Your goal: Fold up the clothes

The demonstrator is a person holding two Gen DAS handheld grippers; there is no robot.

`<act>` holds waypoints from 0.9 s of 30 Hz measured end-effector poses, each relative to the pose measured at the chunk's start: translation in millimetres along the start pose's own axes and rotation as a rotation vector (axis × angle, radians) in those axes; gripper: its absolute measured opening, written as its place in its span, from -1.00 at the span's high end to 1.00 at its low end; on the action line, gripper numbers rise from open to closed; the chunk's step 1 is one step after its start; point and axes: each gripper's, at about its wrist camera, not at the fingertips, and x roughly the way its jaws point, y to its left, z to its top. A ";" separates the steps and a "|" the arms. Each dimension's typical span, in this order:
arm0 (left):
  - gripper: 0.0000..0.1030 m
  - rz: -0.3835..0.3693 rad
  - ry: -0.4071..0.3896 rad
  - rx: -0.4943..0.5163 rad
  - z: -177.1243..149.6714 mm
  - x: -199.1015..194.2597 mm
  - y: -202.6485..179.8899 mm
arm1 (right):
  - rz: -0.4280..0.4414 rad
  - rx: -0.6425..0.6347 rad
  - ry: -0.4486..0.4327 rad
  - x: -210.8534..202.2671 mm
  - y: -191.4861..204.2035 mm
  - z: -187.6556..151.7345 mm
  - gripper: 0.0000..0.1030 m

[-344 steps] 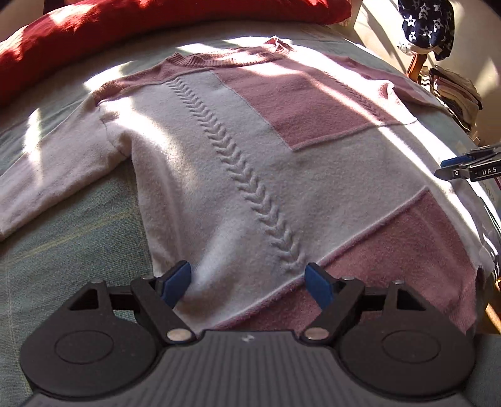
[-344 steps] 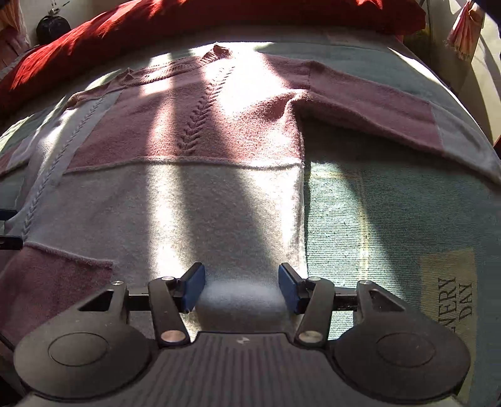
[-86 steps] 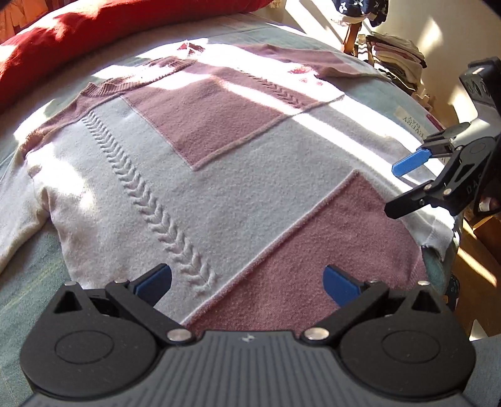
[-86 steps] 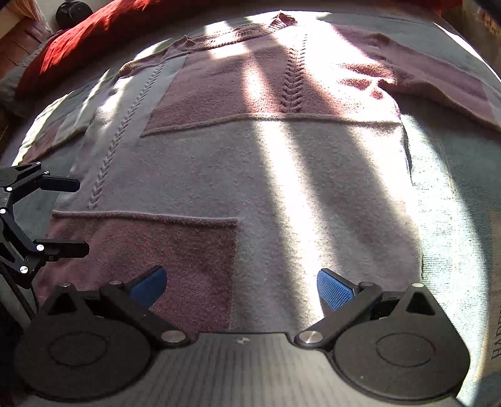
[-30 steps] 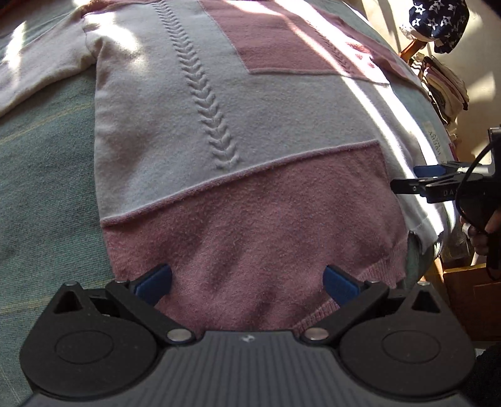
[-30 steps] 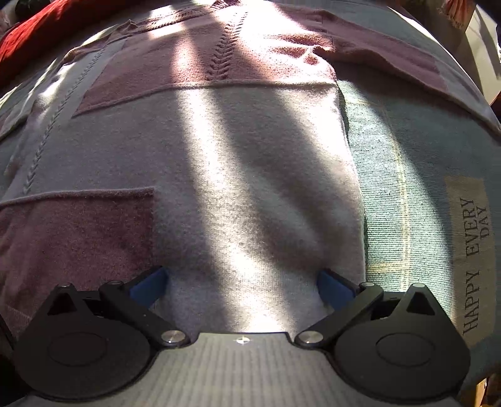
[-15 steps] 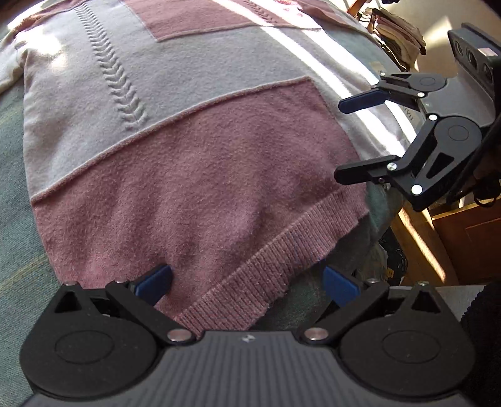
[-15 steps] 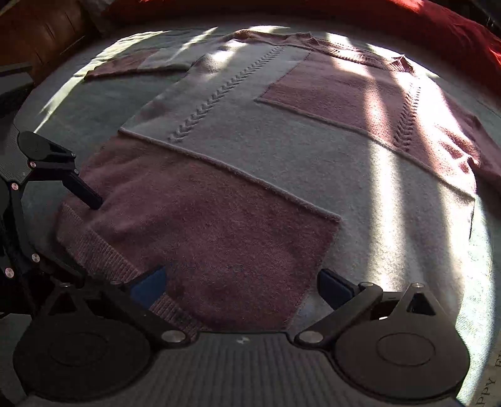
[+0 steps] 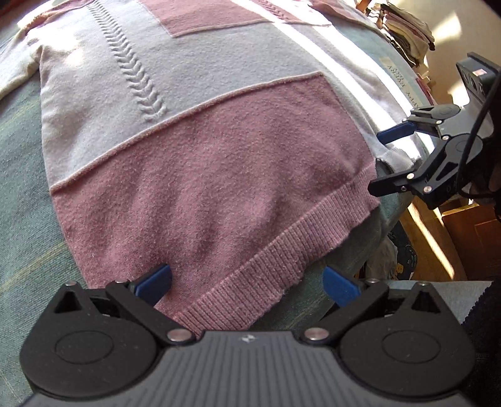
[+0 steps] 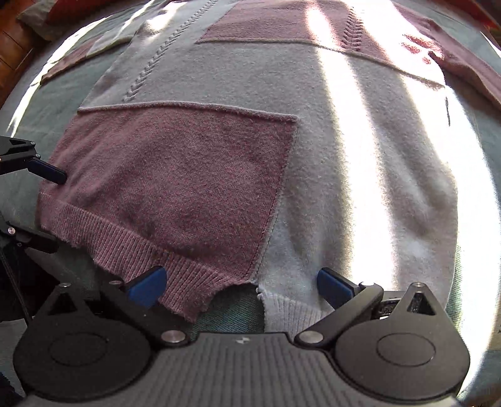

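A knitted sweater (image 9: 200, 150) in pink and pale grey patches lies spread flat on a bed, its ribbed hem (image 9: 281, 256) nearest me. My left gripper (image 9: 247, 285) is open at the hem's left corner, with the rib between its blue pads. My right gripper (image 10: 239, 286) is open over the hem where the pink rib meets the pale grey rib (image 10: 291, 310). In the left wrist view the right gripper (image 9: 386, 162) shows open at the sweater's right hem corner. The left gripper's fingers (image 10: 47, 170) reach in at the left of the right wrist view.
A grey-green bedspread (image 9: 18, 194) with a printed label (image 9: 404, 81) lies under the sweater. The bed edge drops to a wooden floor (image 9: 432, 231) on the right. Folded clothes (image 9: 404, 22) are stacked beyond. A red pillow (image 10: 53, 9) lies at the bed's head.
Both grippers have come in lower and closer to the hem. The right wrist view has swung from the sweater's left side to its hem centre. Both stay open.
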 end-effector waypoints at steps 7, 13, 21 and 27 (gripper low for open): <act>-0.98 0.036 -0.049 0.051 16.7 -0.1 -4.3 | 0.008 0.049 -0.067 -9.2 1.2 10.9 -1.00; -0.98 0.059 -0.036 0.051 19.9 8.3 -3.3 | 0.026 0.176 -0.063 -9.1 -12.6 10.1 -1.00; -0.98 0.068 -0.035 0.075 25.9 11.2 -5.7 | -0.172 0.103 -0.211 -12.7 -58.2 55.0 -1.00; -0.98 0.086 -0.035 0.083 26.6 8.9 -3.4 | -0.179 0.200 -0.159 -1.1 -83.2 35.9 -1.00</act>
